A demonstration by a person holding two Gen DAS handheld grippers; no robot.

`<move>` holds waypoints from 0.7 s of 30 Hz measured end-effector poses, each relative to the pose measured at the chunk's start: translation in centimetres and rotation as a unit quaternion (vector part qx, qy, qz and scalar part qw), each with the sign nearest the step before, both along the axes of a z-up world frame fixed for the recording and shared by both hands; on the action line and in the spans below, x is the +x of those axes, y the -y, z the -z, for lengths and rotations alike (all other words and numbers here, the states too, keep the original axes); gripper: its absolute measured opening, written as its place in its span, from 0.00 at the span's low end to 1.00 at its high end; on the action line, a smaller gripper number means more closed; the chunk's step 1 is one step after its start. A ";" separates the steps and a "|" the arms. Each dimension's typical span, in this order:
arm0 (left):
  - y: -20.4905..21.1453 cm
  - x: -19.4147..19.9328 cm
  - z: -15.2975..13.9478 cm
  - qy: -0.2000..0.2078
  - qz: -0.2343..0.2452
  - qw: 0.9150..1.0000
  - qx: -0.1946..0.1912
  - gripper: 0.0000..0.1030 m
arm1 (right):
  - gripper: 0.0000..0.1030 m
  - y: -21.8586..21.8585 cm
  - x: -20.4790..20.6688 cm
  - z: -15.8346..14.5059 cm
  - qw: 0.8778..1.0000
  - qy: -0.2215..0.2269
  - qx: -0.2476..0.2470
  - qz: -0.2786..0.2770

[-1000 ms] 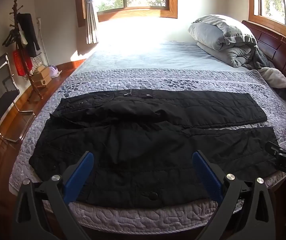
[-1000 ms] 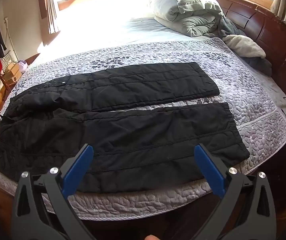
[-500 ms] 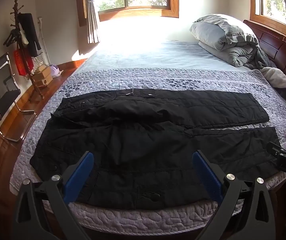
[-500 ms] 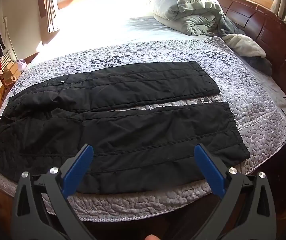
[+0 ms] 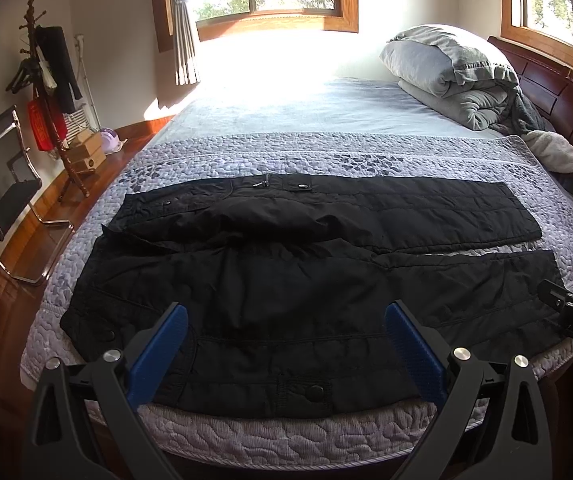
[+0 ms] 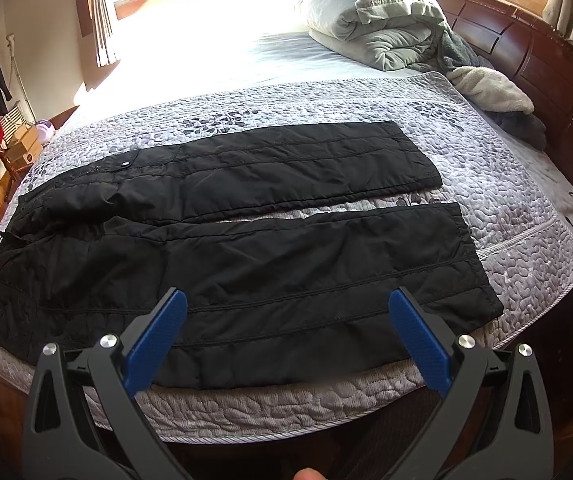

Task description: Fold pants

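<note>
Both the left hand-held gripper (image 5: 286, 344) and right hand-held gripper (image 6: 286, 328) hover spread wide, holding nothing, over the near hem of black quilted pants (image 6: 246, 248) lying flat ahead on the grey pebble-patterned bedspread (image 6: 506, 208), bare quilt beyond.

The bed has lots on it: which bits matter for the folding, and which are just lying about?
For the job:
black quilted pants
left gripper, open
right gripper, open
grey patterned quilt under the pants

Lying about:
rolled grey duvet
wooden coat stand
folding metal chair

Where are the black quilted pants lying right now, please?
The black quilted pants lie flat on the grey pebble-patterned quilt, legs toward the wooden headboard.
</note>
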State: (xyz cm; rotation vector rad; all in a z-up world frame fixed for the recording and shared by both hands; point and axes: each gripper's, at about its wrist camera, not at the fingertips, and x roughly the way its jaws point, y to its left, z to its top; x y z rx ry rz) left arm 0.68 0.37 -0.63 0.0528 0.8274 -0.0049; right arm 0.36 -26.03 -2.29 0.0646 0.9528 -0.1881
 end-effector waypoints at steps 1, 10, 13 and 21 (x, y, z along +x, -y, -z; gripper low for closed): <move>0.0 0.0 0.1 -0.001 0.000 1.000 0.000 0.97 | 0.98 0.0 0.0 0.0 1.000 0.000 0.000 0.000; -0.3 0.0 0.2 -0.003 -0.002 1.000 -0.002 0.97 | 0.98 -0.2 0.1 0.1 1.000 -0.001 0.002 -0.007; -0.3 0.1 0.3 -0.005 -0.003 1.000 0.000 0.97 | 0.98 -0.2 0.1 0.2 1.000 -0.001 0.004 -0.006; -0.2 0.2 0.5 -0.006 -0.002 1.000 0.002 0.97 | 0.98 -0.2 0.2 0.5 1.000 -0.003 0.005 -0.009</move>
